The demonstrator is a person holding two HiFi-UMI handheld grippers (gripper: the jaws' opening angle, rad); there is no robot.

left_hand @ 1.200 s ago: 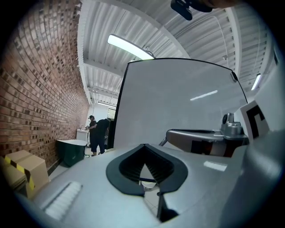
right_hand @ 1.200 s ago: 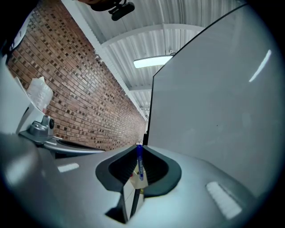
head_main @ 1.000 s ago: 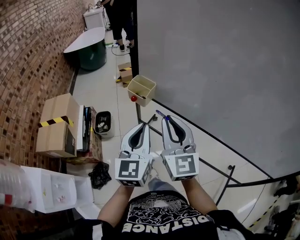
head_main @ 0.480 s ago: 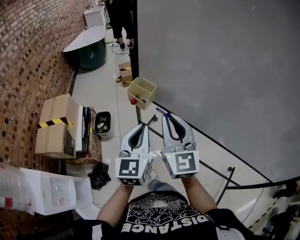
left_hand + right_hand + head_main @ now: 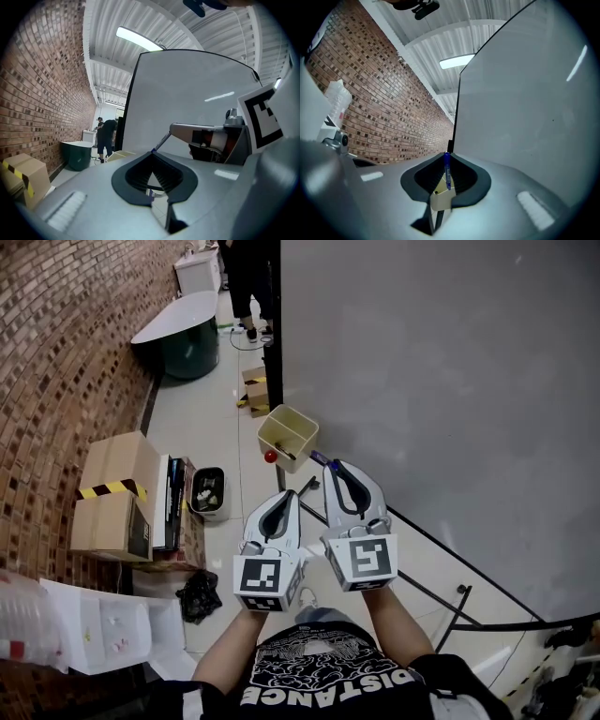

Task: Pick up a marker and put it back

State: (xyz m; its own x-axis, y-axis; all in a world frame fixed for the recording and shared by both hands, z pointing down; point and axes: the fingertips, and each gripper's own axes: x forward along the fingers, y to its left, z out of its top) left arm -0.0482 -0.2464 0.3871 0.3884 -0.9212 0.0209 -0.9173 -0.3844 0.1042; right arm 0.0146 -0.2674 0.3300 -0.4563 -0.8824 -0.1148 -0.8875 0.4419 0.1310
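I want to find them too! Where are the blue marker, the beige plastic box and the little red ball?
Blue marker (image 5: 447, 169): right gripper view, middle of its barrel.
Beige plastic box (image 5: 299, 416): head view, its far rim.
Little red ball (image 5: 270, 457): head view, its middle.

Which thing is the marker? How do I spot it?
Find the big whiteboard, then the beige box at its lower corner. Near it, the right gripper pinches the marker: thin and blue, unlike the round red ball by the box.
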